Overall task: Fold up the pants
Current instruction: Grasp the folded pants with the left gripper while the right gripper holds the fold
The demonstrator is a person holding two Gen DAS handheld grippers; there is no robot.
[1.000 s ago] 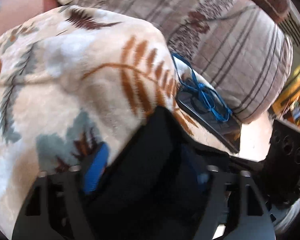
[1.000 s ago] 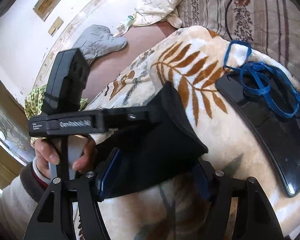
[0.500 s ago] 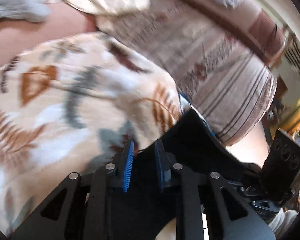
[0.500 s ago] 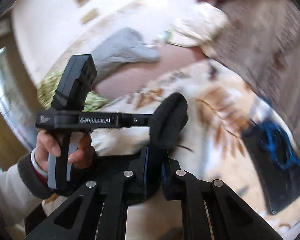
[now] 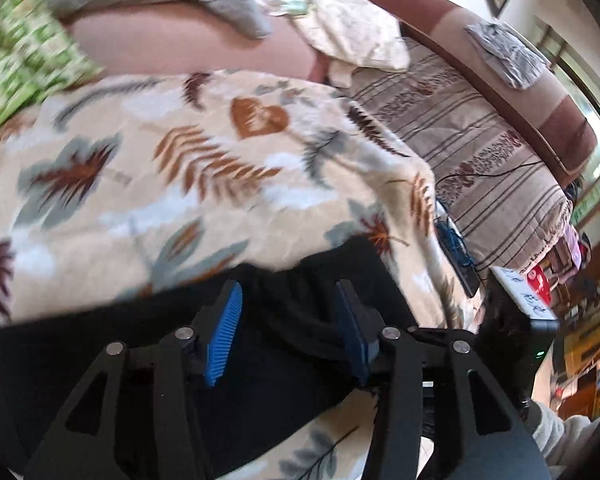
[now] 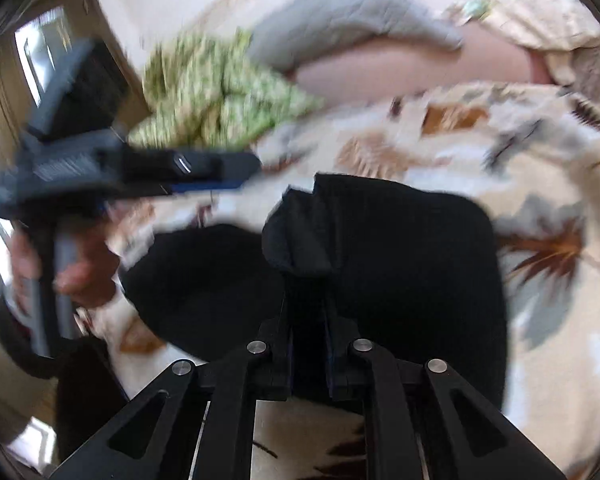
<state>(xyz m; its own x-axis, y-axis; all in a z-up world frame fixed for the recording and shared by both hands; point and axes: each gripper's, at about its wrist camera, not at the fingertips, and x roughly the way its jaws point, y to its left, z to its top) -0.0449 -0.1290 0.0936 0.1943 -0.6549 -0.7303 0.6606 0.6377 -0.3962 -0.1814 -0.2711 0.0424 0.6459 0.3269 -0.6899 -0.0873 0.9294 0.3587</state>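
The black pants [image 5: 284, 344] lie on a leaf-print blanket [image 5: 172, 184]. In the left wrist view my left gripper [image 5: 290, 320] is open, its blue pads apart just above the pants' dark fabric, holding nothing. In the right wrist view my right gripper [image 6: 308, 300] is shut on a bunched fold of the pants [image 6: 400, 264], which stick up between the fingers. The left gripper also shows in the right wrist view [image 6: 216, 172], held in a hand at the left, blurred.
A striped sofa cover [image 5: 480, 152] lies to the right, with a dark tablet and blue cord [image 5: 456, 248] at the blanket's edge. A green patterned cloth [image 6: 216, 92] and a grey cushion [image 6: 340, 16] lie at the far side.
My left gripper has opened and let go of the pants. Both grippers swung left across the blanket; the pants now lie spread on it, with the right gripper still clamped on them.
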